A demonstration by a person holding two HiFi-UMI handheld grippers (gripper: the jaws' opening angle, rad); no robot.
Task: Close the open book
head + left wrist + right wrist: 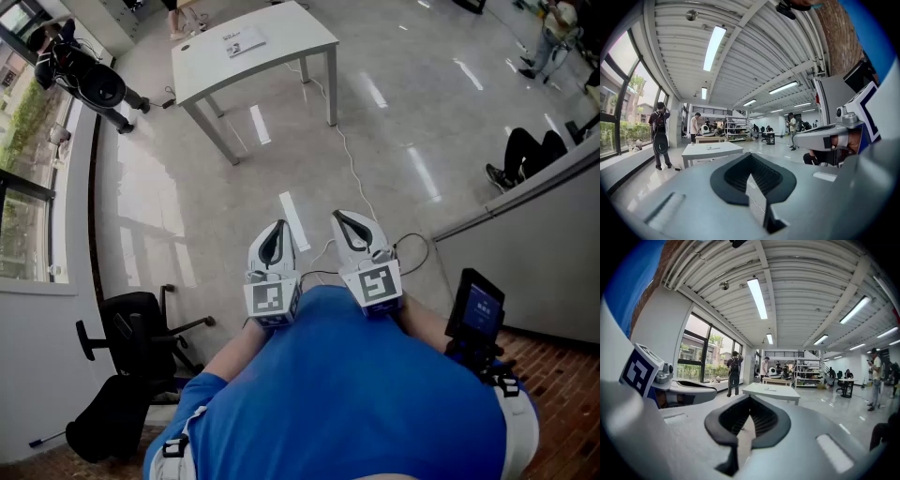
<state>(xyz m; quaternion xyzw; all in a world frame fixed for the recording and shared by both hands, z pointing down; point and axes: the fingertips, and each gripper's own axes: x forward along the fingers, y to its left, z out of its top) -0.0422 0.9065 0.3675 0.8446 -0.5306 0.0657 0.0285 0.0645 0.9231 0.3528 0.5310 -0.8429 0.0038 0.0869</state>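
The open book (246,41) lies on a white table (281,52) far ahead across the floor; it shows small on that table (711,150) in the left gripper view and on the same table (771,391) in the right gripper view. My left gripper (277,230) and right gripper (347,219) are held side by side close to my chest, pointing roughly level toward the table. Both are shut with nothing between the jaws. From the left gripper's (752,176) own view the right one is at its right edge. The right gripper (749,420) sees the left one at its left.
A black office chair (141,328) and a dark bag (108,427) stand at my left. A grey partition (525,244) runs along the right, with a black device (478,309) by my right arm. A white cable (352,169) trails over the floor. A person with a backpack (80,70) stands left of the table.
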